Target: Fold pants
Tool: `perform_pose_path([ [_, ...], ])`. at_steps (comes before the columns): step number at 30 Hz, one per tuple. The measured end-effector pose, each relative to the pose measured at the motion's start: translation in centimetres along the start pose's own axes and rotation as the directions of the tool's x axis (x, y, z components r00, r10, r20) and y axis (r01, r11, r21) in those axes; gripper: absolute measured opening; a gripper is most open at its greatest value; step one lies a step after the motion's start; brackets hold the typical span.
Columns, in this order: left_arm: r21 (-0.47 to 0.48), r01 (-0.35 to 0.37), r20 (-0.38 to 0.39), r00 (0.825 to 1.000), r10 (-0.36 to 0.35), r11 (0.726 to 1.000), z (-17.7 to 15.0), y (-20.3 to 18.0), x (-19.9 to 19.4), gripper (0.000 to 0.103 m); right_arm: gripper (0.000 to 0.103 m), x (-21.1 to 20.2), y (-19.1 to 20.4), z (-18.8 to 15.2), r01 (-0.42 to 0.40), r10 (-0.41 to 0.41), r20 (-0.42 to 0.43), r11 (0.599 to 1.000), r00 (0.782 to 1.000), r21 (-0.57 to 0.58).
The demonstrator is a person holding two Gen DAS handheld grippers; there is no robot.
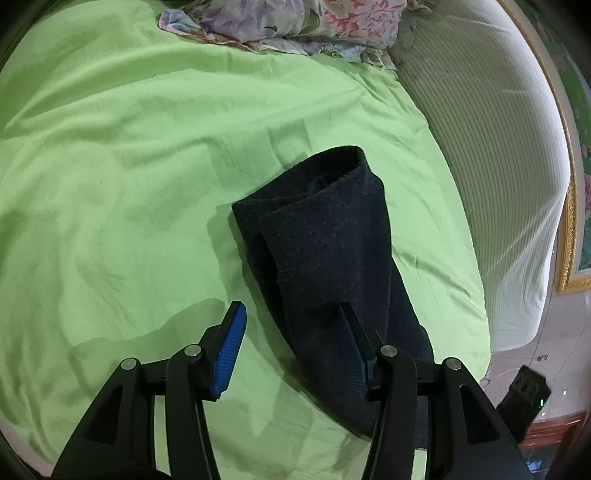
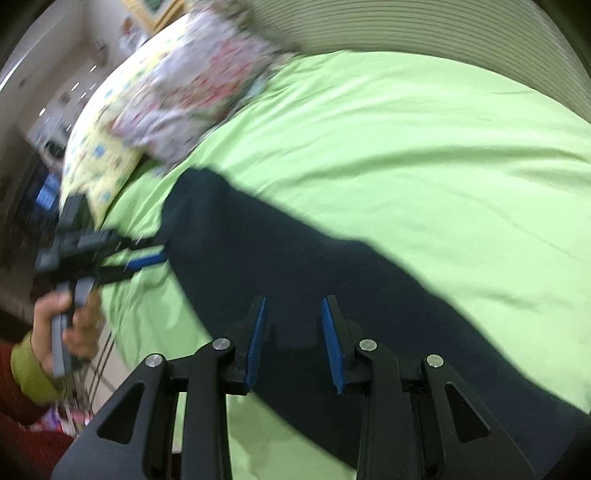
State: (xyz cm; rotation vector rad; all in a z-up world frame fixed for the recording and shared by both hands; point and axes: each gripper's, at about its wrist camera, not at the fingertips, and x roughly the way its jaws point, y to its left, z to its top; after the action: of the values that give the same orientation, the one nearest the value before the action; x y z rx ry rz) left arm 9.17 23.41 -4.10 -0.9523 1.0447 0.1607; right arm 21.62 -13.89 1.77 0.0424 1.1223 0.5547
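Observation:
The dark navy pants (image 1: 325,258) lie folded lengthwise on the green bedsheet (image 1: 129,166); their far end shows an open hem. My left gripper (image 1: 291,310) is open, its right finger over the near part of the pants, its left finger over the sheet. In the blurred right wrist view the pants (image 2: 295,266) run diagonally across the sheet (image 2: 424,147). My right gripper (image 2: 293,306) is open just above the pants, holding nothing. The left gripper (image 2: 147,258) also shows there, at the pants' left edge, held by a hand (image 2: 70,325).
A floral quilt (image 1: 295,22) lies bunched at the far end of the bed; it shows with a yellow patterned pillow (image 2: 99,144) in the right wrist view. A striped white mattress side (image 1: 498,166) and the floor lie to the right. Furniture (image 2: 40,192) stands left of the bed.

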Motion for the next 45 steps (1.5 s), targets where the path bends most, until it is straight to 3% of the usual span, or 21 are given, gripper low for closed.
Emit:
perform_pose_path([
  [5,-0.005,-0.015,-0.003,1.000,0.015,1.000,0.9,0.5,0.5,0.051,0.032,1.8,-2.5,3.1,0.012,-0.011,-0.019,0.999,1.000,0.043],
  [9,0.000,-0.031,-0.026,0.999,0.031,1.000,1.9,0.3,1.7,0.051,0.032,5.5,-3.1,4.8,0.016,-0.013,-0.107,0.999,0.994,0.027],
  [14,0.001,-0.039,-0.027,0.999,0.039,0.999,3.0,0.0,3.3,0.051,0.033,8.9,-3.7,4.5,-0.018,0.022,-0.211,1.000,0.977,0.023],
  [17,0.004,-0.043,-0.020,0.999,0.043,0.999,3.3,-0.3,3.9,0.053,0.032,8.8,-3.2,4.3,-0.010,0.007,-0.198,1.000,0.980,-0.017],
  [19,0.008,-0.031,-0.009,0.999,0.031,0.999,3.5,-0.6,4.0,0.052,0.016,8.5,-2.7,4.1,-0.025,0.016,-0.197,0.999,0.980,-0.043],
  [21,0.015,0.021,-0.005,1.000,-0.021,1.000,3.6,-0.6,4.0,0.031,0.014,8.0,-2.2,4.0,-0.008,-0.007,-0.187,0.997,0.982,-0.080],
  [24,0.027,0.096,0.009,0.995,-0.096,0.995,3.7,-0.9,3.3,0.022,0.011,6.7,-1.5,4.0,-0.006,-0.007,-0.158,0.997,0.987,-0.080],
  [30,0.106,0.188,0.088,0.976,-0.197,0.977,2.7,-2.3,-1.5,0.018,0.010,3.2,-0.2,4.4,-0.005,-0.002,-0.063,0.994,0.998,-0.114],
  [35,0.104,0.251,0.141,0.954,-0.264,0.962,1.0,-0.9,-5.3,0.018,0.009,2.7,0.4,5.2,-0.010,0.010,0.002,0.994,1.000,-0.108],
  [45,0.140,0.108,0.110,0.986,-0.124,0.984,0.7,2.0,-2.2,0.018,0.010,8.1,0.5,5.2,0.102,-0.106,-0.059,0.993,0.993,-0.065],
])
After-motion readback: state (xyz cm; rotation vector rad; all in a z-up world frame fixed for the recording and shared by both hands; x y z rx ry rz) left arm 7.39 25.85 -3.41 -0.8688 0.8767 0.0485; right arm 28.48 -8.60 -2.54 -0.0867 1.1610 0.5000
